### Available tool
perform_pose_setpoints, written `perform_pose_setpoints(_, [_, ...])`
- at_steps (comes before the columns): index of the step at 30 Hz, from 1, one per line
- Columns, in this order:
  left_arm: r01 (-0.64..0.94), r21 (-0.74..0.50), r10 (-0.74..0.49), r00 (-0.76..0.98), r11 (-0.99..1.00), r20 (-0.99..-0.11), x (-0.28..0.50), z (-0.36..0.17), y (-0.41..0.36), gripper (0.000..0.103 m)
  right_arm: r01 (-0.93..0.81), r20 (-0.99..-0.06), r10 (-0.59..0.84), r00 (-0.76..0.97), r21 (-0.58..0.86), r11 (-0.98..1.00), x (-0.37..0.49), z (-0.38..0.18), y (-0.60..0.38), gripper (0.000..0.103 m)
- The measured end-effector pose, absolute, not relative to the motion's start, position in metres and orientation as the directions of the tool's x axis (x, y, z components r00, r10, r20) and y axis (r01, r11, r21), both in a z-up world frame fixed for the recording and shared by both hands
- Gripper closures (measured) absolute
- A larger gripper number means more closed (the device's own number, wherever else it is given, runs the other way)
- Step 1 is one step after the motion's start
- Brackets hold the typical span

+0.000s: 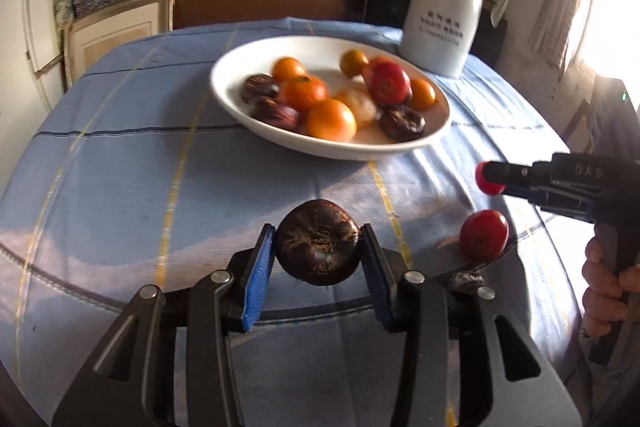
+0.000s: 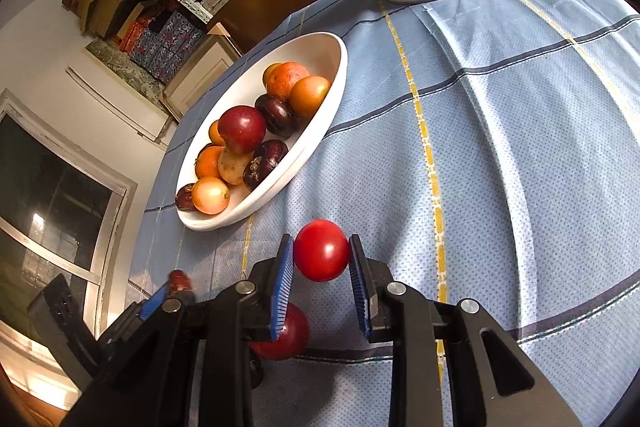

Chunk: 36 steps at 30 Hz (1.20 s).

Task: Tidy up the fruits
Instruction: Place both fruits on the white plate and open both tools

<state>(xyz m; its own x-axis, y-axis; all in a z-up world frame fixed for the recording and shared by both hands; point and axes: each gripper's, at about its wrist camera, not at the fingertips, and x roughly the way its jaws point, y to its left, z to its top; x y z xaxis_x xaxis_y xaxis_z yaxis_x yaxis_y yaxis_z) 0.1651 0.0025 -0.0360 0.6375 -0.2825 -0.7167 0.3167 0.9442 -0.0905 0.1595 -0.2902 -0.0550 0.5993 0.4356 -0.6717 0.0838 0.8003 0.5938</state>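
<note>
Where shelves rise, checked tablecloth [image 1: 120, 163].

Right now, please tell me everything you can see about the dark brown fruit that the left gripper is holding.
The dark brown fruit is round and somewhat flattened, with a glossy, faintly ribbed skin and a rough, dry-looking centre facing the camera. It looks like the dark fruits in the white bowl. The left gripper is shut on it: one blue pad presses each side. It appears lifted above the blue checked tablecloth, nearer than the bowl. Nothing else touches it.
</note>
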Motion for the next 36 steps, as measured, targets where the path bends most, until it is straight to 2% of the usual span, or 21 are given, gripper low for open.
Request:
perform_pose_setpoints(12, [0.324,-0.155,-0.339,0.652,0.933,-0.678,0.195,-0.001,0.000,0.061,0.019,-0.619,0.435,0.654,0.588,0.809,0.158,-0.030,-0.283,0.075])
perform_pose_setpoints(20, [0.361,-0.086,-0.321,0.665,0.928,-0.675,0.229,0.002,-0.038,0.061,-0.017,-0.628,0.454,0.632,0.575,0.818,0.207,-0.013,-0.252,0.075])
perform_pose_setpoints(23, [0.331,-0.100,-0.309,0.674,0.938,-0.671,0.247,-0.002,-0.031,0.049,-0.017,-0.636,0.483,0.602,0.595,0.804,0.224,-0.020,-0.240,0.073])
perform_pose_setpoints(25, [0.321,-0.117,-0.313,0.674,0.940,-0.669,0.252,-0.005,-0.024,0.038,-0.017,-0.632,0.503,0.589,0.613,0.790,0.229,-0.024,-0.238,0.056])
perform_pose_setpoints(26, [0.317,-0.141,-0.327,0.672,0.938,-0.665,0.253,-0.007,-0.018,0.033,-0.014,-0.634,0.499,0.590,0.610,0.792,0.228,-0.025,-0.240,0.055])
perform_pose_setpoints(29, [0.303,-0.188,-0.349,0.668,0.934,-0.658,0.252,-0.006,-0.007,0.030,0.003,-0.620,0.492,0.612,0.623,0.782,0.222,-0.023,-0.252,0.055])
perform_pose_setpoints(32, [0.288,-0.192,-0.342,0.684,0.938,-0.644,0.242,-0.001,0.004,0.025,0.008,-0.603,0.500,0.622,0.643,0.765,0.211,-0.023,-0.263,0.054])
perform_pose_setpoints(36, [0.261,-0.201,-0.329,0.705,0.944,-0.629,0.220,0.000,0.021,0.025,0.015,-0.600,0.477,0.643,0.632,0.775,0.189,-0.024,-0.274,0.049])
